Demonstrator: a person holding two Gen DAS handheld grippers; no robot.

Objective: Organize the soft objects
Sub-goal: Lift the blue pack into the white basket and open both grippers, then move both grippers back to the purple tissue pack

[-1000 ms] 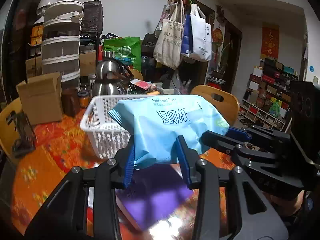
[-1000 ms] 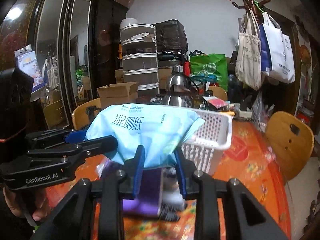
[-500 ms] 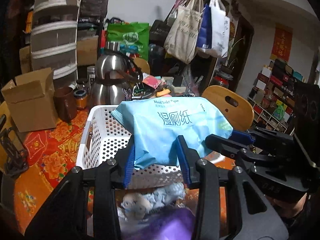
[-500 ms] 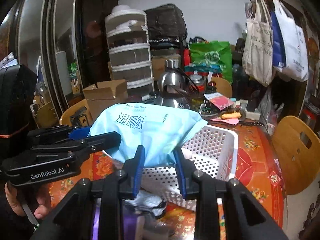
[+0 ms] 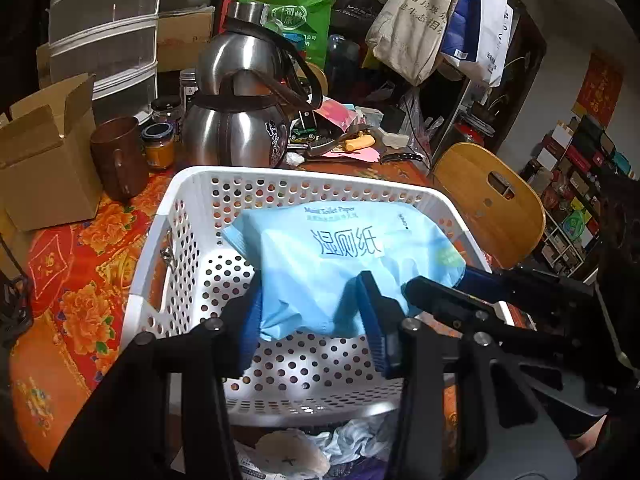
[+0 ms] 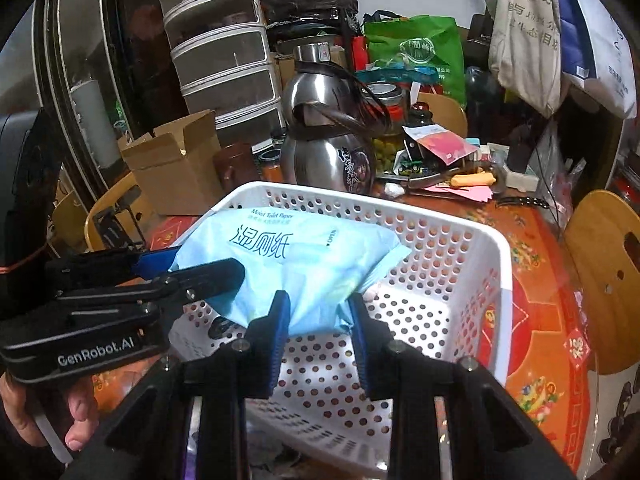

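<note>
Placement step is in hand: from the left wrist view, the blue wet-wipe pack [image 5: 340,264] is seen held over the inside of the white perforated basket [image 5: 188,184], not yet resting on its floor as far as can be told. The left gripper [image 5: 310,312] has the pack's near edge between its blue pads, and its jaws are opening; the left-hand pad looks to be against the wrapper, while contact on the other pad cannot be told. The right gripper [image 5: 436,284] is seen coming in from the right onto the pack's right end. Crumpled soft items [image 5: 320,444] lie on the floral tablecloth [image 5: 80,264] just in front of the basket (likely next to be sorted). From the right wrist view, the right gripper [image 6: 318,312] is seen narrow and pinched on the bunched near edge of the pack [image 6: 280,264], with the left gripper [image 6: 192,272] at the pack's left end. The next move is judged to call for the pack to be lowered flat into the basket [image 6: 492,248], the right-hand pinch to be let go too, and both tools to be lifted clear of the rim without the wrapper being snagged.
</note>
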